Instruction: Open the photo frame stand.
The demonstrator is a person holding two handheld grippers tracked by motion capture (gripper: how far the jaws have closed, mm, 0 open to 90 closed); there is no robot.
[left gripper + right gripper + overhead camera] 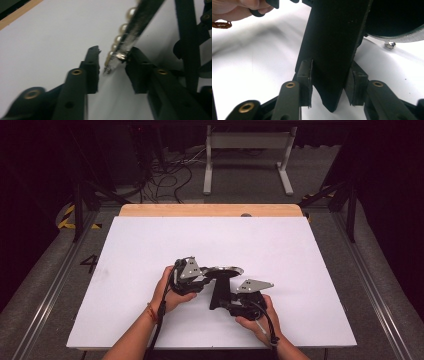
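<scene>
right gripper (329, 82): jaws clamped on black stand (334, 50), rising ahead | left gripper (111, 67): jaws part-open astride pearl-edged rim (125, 37), right pad touching | left hand nearer.

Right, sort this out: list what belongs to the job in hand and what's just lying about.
In the job: left gripper, open around the pearl-edged rim; right gripper, shut on the black handle.
Lying about: white metal frame, floor cables, wooden board edge.
</scene>
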